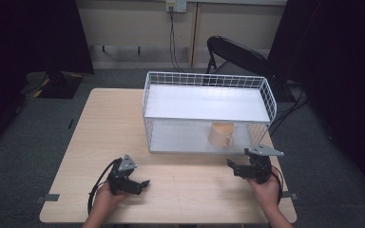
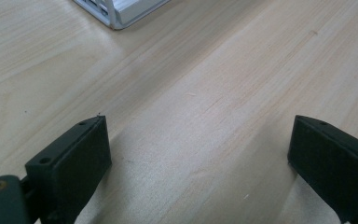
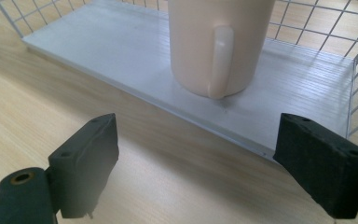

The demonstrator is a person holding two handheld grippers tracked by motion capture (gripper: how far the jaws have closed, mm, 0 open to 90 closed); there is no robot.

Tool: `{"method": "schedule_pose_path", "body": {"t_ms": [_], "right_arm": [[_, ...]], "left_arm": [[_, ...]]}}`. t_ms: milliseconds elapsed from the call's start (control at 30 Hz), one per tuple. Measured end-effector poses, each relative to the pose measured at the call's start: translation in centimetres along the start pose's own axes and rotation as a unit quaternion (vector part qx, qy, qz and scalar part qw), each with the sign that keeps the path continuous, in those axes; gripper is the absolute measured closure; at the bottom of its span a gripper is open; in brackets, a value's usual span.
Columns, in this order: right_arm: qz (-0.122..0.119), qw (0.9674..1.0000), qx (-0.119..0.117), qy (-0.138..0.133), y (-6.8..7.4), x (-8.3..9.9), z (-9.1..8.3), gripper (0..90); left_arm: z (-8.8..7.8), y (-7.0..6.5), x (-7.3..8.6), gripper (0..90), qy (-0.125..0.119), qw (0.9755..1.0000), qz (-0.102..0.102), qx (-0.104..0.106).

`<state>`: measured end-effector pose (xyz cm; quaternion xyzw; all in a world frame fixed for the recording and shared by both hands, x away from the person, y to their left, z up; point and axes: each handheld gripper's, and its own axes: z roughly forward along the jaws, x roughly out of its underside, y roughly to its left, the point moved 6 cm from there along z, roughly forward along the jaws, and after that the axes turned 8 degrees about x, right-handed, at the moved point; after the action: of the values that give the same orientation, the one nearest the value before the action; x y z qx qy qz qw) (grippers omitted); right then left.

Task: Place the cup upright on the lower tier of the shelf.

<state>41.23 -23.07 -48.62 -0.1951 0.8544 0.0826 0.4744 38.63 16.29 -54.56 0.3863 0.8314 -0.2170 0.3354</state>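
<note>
A beige ceramic mug [image 1: 220, 135] is seen upright on the lower shelf of the white wire rack [image 1: 208, 80], at 12 o'clock from the released right claw [image 1: 241, 167]. The left claw [image 1: 141, 184], also released, is held over the pale wooden bench [image 1: 180, 190].

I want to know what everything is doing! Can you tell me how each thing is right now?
Peach ceramic mug: upright on the rack's lower shelf, handle facing the right gripper.
White wire two-tier rack: standing on the table, top shelf bare.
Left gripper: open, holding nothing.
Right gripper: open, holding nothing.
</note>
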Motion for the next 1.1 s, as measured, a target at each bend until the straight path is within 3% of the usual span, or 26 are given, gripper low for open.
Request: {"method": "schedule_pose_path", "body": {"t_ms": [600,1100], "right_arm": [[-0.036,0.9992,-0.009,0.012,-0.1,1.5,-1.3,12.7],[-0.047,0.9984,-0.018,0.027,-0.8,3.1,-2.4,12.9]], "left_arm": [[0.0,0.0,0.0,5.2,-0.001,1.0,0.0,0.0],[0.0,0.0,0.0,5.3,-0.001,1.0,0.0,0.0]]}}
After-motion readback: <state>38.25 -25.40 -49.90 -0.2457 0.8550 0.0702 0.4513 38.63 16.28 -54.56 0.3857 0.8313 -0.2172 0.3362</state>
